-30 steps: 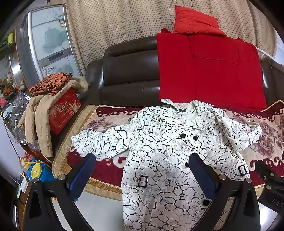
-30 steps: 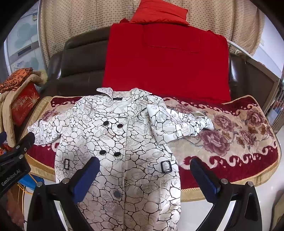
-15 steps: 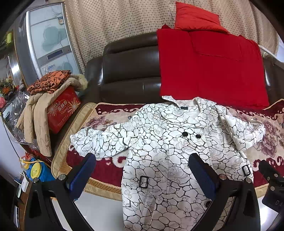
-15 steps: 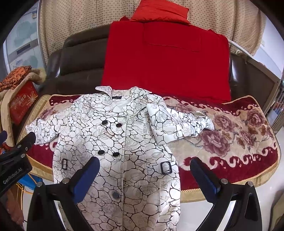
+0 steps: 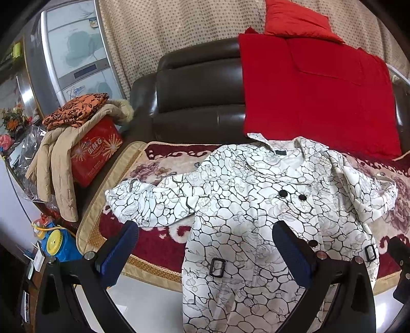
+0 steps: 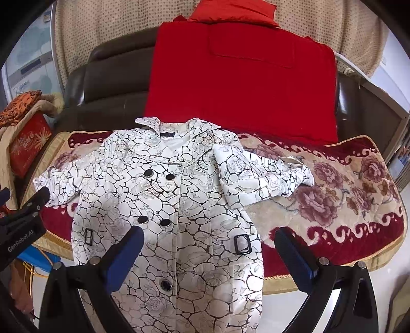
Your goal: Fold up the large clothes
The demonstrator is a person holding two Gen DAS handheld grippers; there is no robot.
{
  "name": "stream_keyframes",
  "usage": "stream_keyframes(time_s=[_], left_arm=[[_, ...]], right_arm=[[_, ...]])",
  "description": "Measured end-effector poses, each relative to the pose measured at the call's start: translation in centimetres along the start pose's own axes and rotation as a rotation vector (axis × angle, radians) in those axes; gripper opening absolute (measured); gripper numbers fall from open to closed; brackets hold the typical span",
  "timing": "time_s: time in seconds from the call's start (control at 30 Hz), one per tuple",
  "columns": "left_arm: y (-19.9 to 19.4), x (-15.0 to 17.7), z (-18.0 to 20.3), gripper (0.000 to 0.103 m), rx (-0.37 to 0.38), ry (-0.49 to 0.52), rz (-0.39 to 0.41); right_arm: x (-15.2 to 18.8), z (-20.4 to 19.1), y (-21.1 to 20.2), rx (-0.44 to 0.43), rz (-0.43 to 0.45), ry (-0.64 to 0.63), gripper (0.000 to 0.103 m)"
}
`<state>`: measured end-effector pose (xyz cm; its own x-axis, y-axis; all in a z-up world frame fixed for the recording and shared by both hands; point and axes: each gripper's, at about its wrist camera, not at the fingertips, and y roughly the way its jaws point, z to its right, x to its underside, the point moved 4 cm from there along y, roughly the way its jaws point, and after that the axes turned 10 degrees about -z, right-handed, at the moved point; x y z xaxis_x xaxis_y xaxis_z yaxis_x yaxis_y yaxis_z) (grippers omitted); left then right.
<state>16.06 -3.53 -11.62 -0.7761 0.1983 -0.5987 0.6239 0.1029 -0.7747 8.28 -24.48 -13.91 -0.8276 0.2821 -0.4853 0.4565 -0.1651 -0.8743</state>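
Dark leather sofa (image 5: 200, 84) fills the background, backed by a dotted beige curtain (image 5: 166, 28); a red blanket (image 6: 241, 84) hangs over the backrest with a red cushion (image 5: 297, 20) on top. Seat is covered by a red-and-cream floral rug (image 6: 340, 194) with gold trim. At 9 o'clock in the left wrist view: a red gift box (image 5: 94, 153) under a beige quilted jacket (image 5: 59, 156) and an orange patterned cloth (image 5: 74, 110). Task item: a white coat with black crackle print (image 6: 164, 199), lying face up on the rug, buttoned, collar toward 12 o'clock at the backrest, hem spilling over the seat edge toward 6 o'clock. Long axis runs 12 to 6, straight ahead of both tools. Both sleeves stick out sideways: one toward 9 o'clock (image 5: 143, 205), the other, bent and partly turned over the chest, toward 3 o'clock (image 6: 266, 176). Left tool (image 5: 205, 253) is spread wide, holding nothing, hovering above the lower left of the coat; its sleeve lies around 10 o'clock from it. Right tool (image 6: 210, 253) is likewise spread and empty, over the waist, its sleeve at about 1 o'clock. Judgement: nothing folded yet; each sleeve falls to the tool on its own side, neither nearer overall.
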Motion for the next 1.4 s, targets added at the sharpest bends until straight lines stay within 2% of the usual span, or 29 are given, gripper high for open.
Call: stream_keyframes(time_s=[0.7,0.77,0.87,1.0,1.13,1.3,1.37,1.4], left_arm=[[1.4,-0.3,-2.6,0.103,-0.006,-0.051,-0.002],[1.9,-0.2,-2.4,0.103,-0.005,-0.043,-0.015],[3.5,0.0,-1.8,0.103,0.012,-0.012,-0.065],[7.3,1.1,-0.5,0.103,0.115,-0.001,-0.227],[11.0,2.8,0.7,0.103,0.154,-0.015,-0.365],[12.4,3.7,2.3,0.103,0.250,-0.023,-0.445],[12.2,3.5,3.1,0.103,0.265,0.003,-0.429],[12.0,3.4,3.4,0.103,0.267,0.017,-0.417]], right_arm=[[-0.9,-2.7,0.9,0.000,-0.010,-0.058,0.103],[-1.0,-2.5,1.2,-0.018,-0.016,-0.053,0.103],[-1.2,-1.3,2.5,-0.113,-0.047,-0.009,0.103],[-1.7,4.3,6.4,-0.305,-0.053,0.186,0.103],[-1.7,12.1,10.5,-0.433,-0.043,0.448,0.103],[-2.0,20.0,15.5,-0.572,-0.020,0.727,0.103],[-2.5,22.1,17.2,-0.598,-0.013,0.816,0.102],[-2.8,23.2,18.1,-0.640,-0.001,0.871,0.101]])
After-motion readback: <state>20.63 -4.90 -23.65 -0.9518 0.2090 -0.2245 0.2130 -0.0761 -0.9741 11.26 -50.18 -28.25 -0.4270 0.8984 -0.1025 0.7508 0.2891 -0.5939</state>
